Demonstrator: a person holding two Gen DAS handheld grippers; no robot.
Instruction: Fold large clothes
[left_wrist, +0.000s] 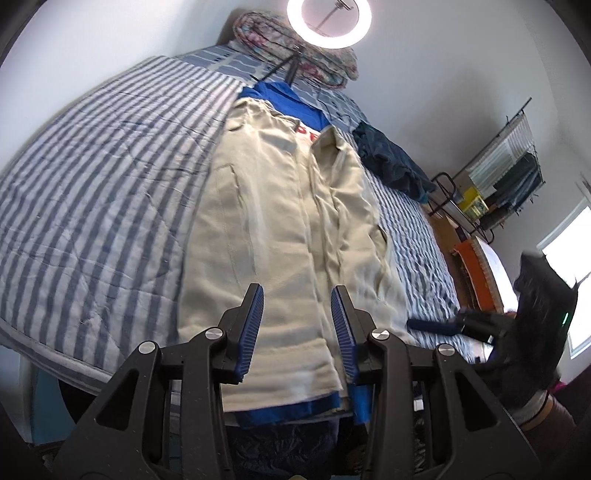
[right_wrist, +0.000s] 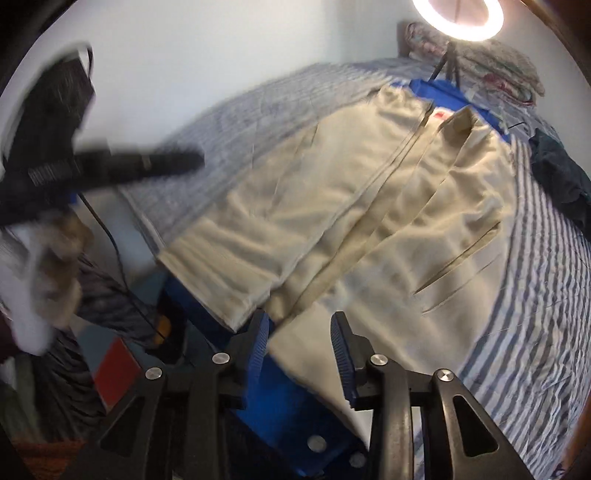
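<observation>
While beige trousers (left_wrist: 280, 221) cover it, the blue garment (left_wrist: 291, 99) seems mostly hidden.

A large beige jacket (left_wrist: 291, 236) lies flat and lengthwise on the striped bedspread (left_wrist: 96, 177), front up with its panels folded toward the middle, hem nearest, collar at the far end, resting on a blue garment (left_wrist: 295, 105) whose edges show beyond it.

One beige jacket (left_wrist: 280, 221), one blue garment (left_wrist: 295, 107) beneath, one dark garment (left_wrist: 391, 158) far right, one bed (left_wrist: 92, 166), one ring light (left_wrist: 328, 22), two tools: left tool (left_wrist: 297, 332), right tool (right_wrist: 301, 354).
</observation>
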